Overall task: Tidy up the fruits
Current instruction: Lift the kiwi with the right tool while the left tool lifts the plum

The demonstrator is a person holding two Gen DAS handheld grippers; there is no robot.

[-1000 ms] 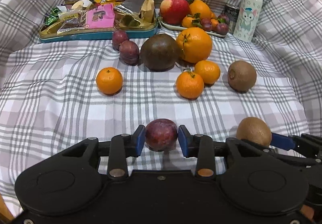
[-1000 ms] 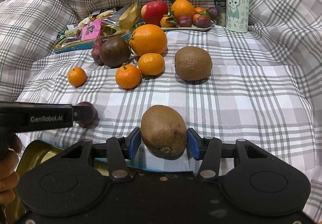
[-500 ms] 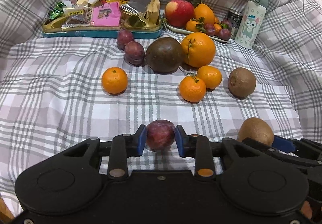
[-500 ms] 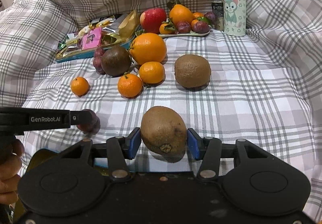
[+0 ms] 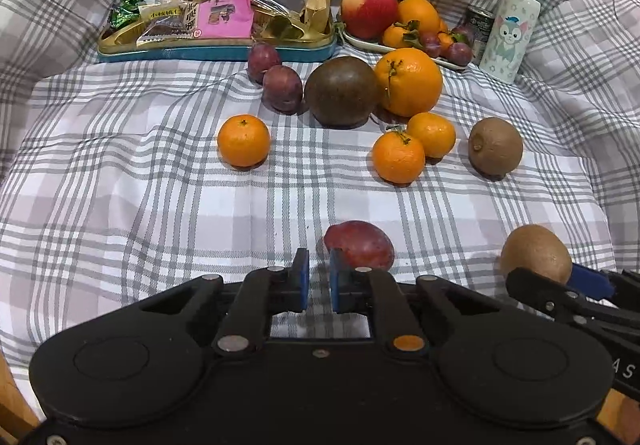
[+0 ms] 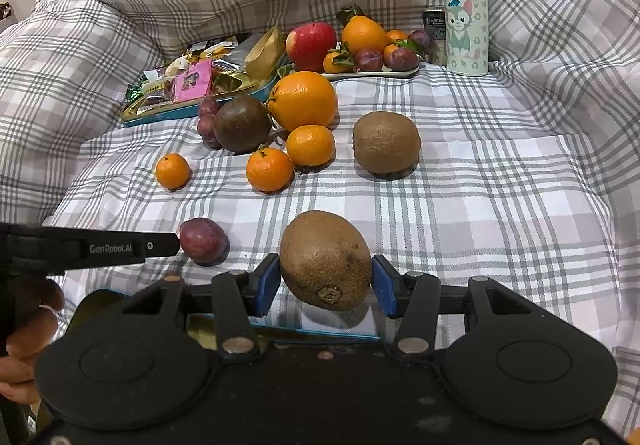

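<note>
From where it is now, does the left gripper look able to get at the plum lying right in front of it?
Probably yes. The plum lies beside the left gripper tips on bare cloth, nothing between, but the gripper is shut empty and must reopen first.

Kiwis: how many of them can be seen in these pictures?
2. One kiwi is held in the right gripper; the other kiwi lies on the cloth, right of the mandarins. None seems hidden.

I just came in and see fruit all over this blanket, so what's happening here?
A person is sorting fruit with two handheld grippers. The right gripper holds a kiwi between its blue pads. The left gripper is shut with nothing in it; a plum lies on the checked cloth just beside its tips. Mandarins, an orange and another kiwi wait loose; a plate at the back already holds fruit.
</note>
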